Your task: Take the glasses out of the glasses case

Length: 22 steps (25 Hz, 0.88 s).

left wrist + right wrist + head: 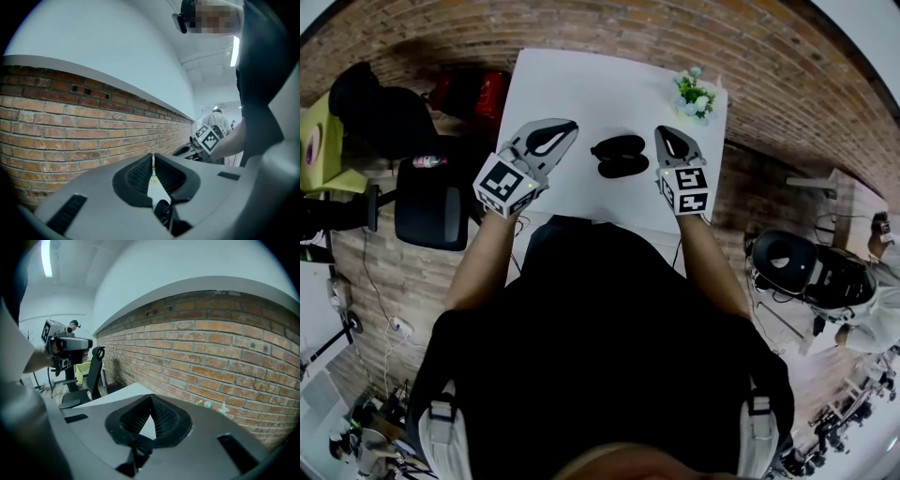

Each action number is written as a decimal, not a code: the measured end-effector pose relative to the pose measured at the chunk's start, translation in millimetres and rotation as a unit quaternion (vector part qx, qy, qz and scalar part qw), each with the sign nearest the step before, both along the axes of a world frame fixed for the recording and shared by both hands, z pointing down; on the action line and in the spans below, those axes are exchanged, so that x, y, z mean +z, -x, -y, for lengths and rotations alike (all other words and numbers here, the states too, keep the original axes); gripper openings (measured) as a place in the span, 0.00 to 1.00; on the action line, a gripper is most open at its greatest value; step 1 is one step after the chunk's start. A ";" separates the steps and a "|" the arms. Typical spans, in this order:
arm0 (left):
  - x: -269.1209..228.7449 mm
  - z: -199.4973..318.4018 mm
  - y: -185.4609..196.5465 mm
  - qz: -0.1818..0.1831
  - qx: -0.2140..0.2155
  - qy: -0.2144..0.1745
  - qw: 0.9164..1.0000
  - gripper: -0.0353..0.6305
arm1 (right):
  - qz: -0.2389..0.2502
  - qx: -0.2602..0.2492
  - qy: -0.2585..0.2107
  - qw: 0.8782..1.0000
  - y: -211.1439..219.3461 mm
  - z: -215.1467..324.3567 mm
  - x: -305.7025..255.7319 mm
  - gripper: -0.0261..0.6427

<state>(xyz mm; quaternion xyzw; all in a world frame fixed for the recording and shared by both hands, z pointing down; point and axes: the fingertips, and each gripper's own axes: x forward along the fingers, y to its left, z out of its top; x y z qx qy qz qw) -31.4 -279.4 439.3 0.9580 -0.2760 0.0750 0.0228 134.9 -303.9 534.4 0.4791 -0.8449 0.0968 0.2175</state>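
The left gripper and the right gripper are both clenched, jaw tips together with nothing between them, each held in a hand above the near part of a white table. The black glasses case lies on the table between the two grippers, touched by neither. A small potted plant stands at the table's far right corner, against a brick wall.

cool, even indoor light. a ceiling strip light glares in the right gripper view. the white worktop looks nearly washed out, the glasses case a dark shape on it. fisheye bends the brick wall; corners fall black.
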 end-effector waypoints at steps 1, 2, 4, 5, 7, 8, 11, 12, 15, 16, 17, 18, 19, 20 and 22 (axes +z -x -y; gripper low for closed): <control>3.3 0.8 3.7 0.001 -0.006 0.005 1.000 0.09 | -0.005 -0.001 0.005 1.000 0.4 0.5 4.6 0.06; 6.6 1.6 7.5 0.002 -0.012 0.010 1.000 0.09 | -0.008 -0.002 0.010 1.000 1.0 0.8 8.7 0.06; 12.8 2.7 15.1 0.002 -0.021 0.019 1.000 0.09 | -0.014 -0.004 0.019 1.000 2.6 0.9 16.3 0.06; 15.7 3.1 18.4 0.003 -0.024 0.022 0.999 0.09 | -0.017 -0.005 0.024 1.000 3.4 0.8 20.6 0.06; 20.4 4.0 23.8 0.001 -0.029 0.025 0.999 0.09 | -0.022 -0.009 0.031 0.999 4.8 0.6 30.1 0.06; 22.6 4.3 26.0 0.000 -0.031 0.028 0.999 0.09 | -0.024 -0.010 0.035 0.999 5.4 0.4 34.4 0.06; 28.1 3.9 30.7 -0.001 -0.037 0.034 0.999 0.09 | -0.030 -0.014 0.044 0.998 7.0 -1.7 47.0 0.06; 29.5 3.4 31.6 -0.001 -0.037 0.034 0.999 0.09 | -0.032 -0.017 0.047 0.998 7.5 -2.7 51.3 0.06; 35.1 2.4 34.2 -0.002 -0.038 0.033 0.999 0.09 | -0.039 -0.027 0.054 0.997 8.4 -5.0 63.8 0.06; 36.5 2.0 35.4 -0.003 -0.039 0.034 0.999 0.09 | -0.041 -0.029 0.056 0.997 8.7 -5.6 68.1 0.06; 37.5 1.6 36.9 -0.003 -0.041 0.034 0.999 0.09 | -0.044 -0.032 0.059 0.997 9.1 -6.1 72.8 0.06; 38.4 1.0 38.4 -0.003 -0.042 0.035 0.998 0.09 | -0.048 -0.035 0.061 0.996 9.6 -6.7 77.8 0.06; 40.0 0.3 39.9 -0.002 -0.043 0.035 0.998 0.09 | -0.051 -0.038 0.065 0.996 10.0 -7.3 82.9 0.06; 42.2 -0.5 41.3 -0.001 -0.044 0.037 0.998 0.09 | -0.053 -0.040 0.069 0.995 10.2 -8.1 87.9 0.06; 47.4 -1.7 44.0 0.001 -0.047 0.043 0.998 0.09 | -0.052 -0.043 0.080 0.995 10.7 -9.1 97.2 0.07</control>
